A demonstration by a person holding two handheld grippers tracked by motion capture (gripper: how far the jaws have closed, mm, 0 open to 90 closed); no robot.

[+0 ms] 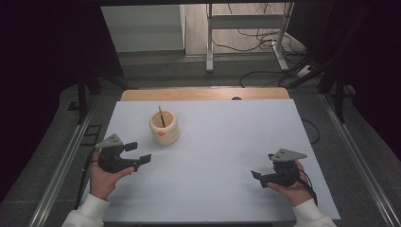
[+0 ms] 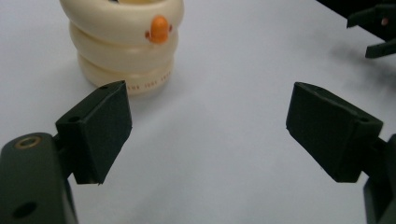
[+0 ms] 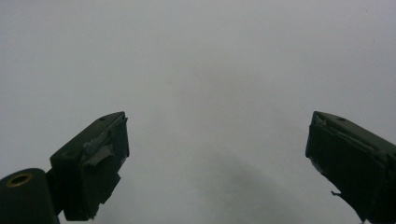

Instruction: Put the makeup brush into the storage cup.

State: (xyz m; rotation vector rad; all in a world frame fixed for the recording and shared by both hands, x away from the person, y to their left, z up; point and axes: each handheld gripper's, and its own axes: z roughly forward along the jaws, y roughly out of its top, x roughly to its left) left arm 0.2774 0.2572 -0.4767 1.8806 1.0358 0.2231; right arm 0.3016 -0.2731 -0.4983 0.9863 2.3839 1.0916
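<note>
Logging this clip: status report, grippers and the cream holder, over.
Left gripper open, empty, just short of the cream holder. Right gripper open, empty, low over the white table. Holder upright, thin stick inside. Path unobstructed.

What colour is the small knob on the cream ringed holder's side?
Orange, clearest in the left gripper view: knob on the holder.

The white table [image 1: 213,156] is bare and flat between the left tongs [image 1: 138,152] and the right tongs [image 1: 257,178], which are well apart, so there is lots of room to move there. One thing stands in the way: a cream cup [image 1: 164,127] with a stick [image 1: 161,116] poking up, near the left tongs.
</note>
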